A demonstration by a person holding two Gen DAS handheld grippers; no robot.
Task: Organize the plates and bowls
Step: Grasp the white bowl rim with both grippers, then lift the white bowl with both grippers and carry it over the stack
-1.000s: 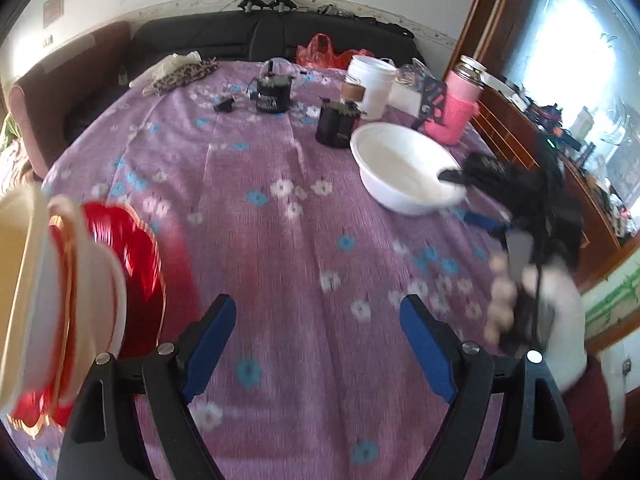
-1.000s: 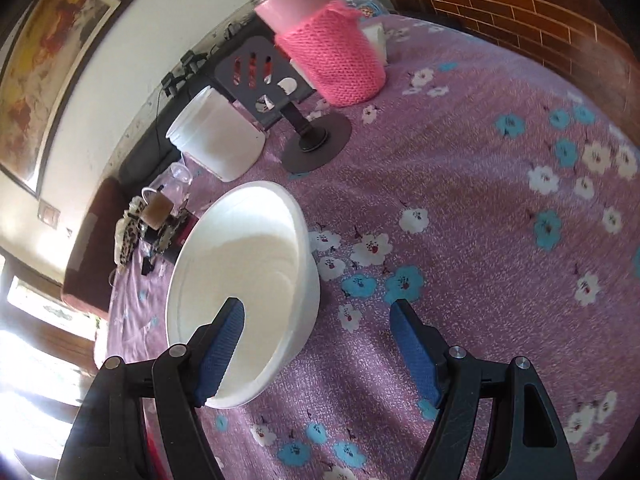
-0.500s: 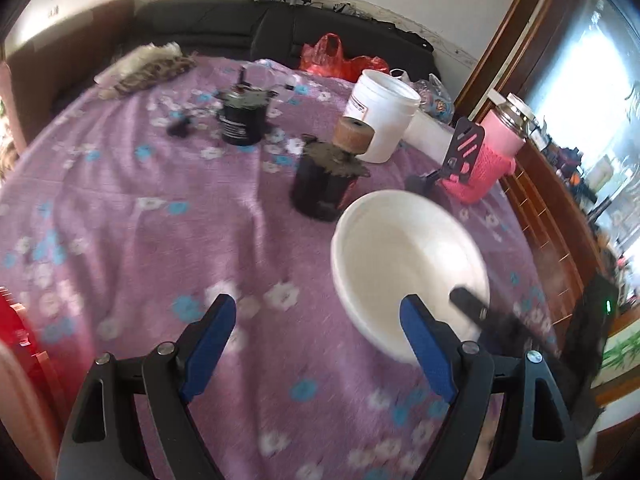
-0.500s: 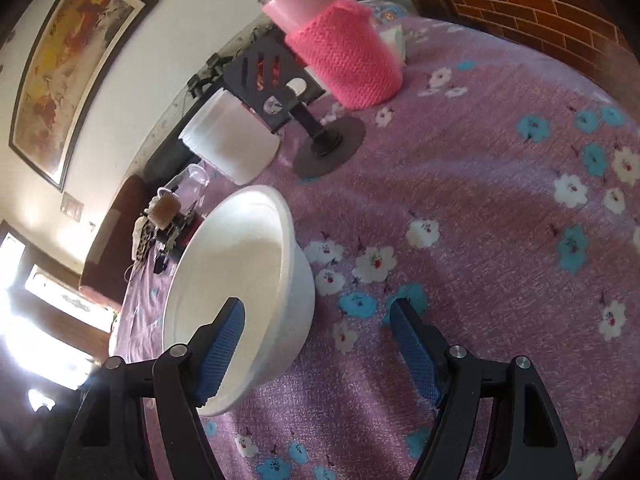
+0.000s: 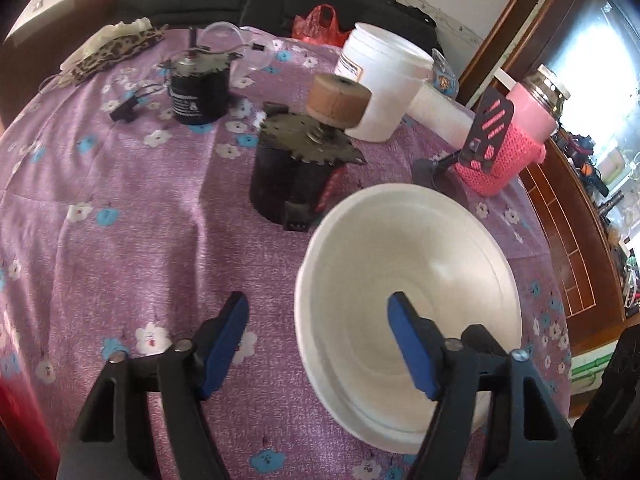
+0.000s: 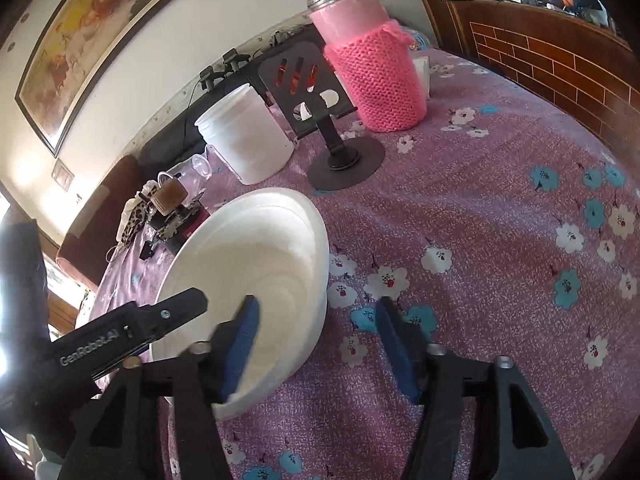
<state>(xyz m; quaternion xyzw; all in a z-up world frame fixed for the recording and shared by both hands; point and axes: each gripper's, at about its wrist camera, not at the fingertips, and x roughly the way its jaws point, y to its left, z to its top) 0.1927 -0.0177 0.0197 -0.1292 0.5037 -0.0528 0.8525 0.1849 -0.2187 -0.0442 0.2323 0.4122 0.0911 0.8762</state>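
Observation:
A white bowl (image 5: 440, 264) stands on the purple flowered tablecloth (image 5: 120, 216). My left gripper (image 5: 320, 340) straddles its left rim, right finger inside the bowl and left finger outside. The jaws are closing and the pads stand clear of the rim. My right gripper (image 6: 318, 344) straddles the opposite rim of the bowl (image 6: 256, 256), left finger inside, right finger over the cloth. Its jaws are also closing, and the pads are not pressing. One black finger of the left gripper (image 6: 176, 308) reaches over the bowl in the right wrist view. A red plate edge (image 5: 16, 404) shows at the lower left.
Just behind the bowl sits a black motor with a toothed disc and brown wheel (image 5: 304, 168). Farther back are a second black motor (image 5: 198, 96), a white tub (image 5: 384, 92), a black phone stand (image 6: 340, 160) and a pink knit-sleeved flask (image 6: 376, 76). A wooden cabinet (image 6: 552, 60) borders the table.
My left gripper swung from beside the red and white plate stack over to the white bowl and came down around its rim. Both grippers' jaws have narrowed. The right gripper stayed at the bowl, rolling slightly.

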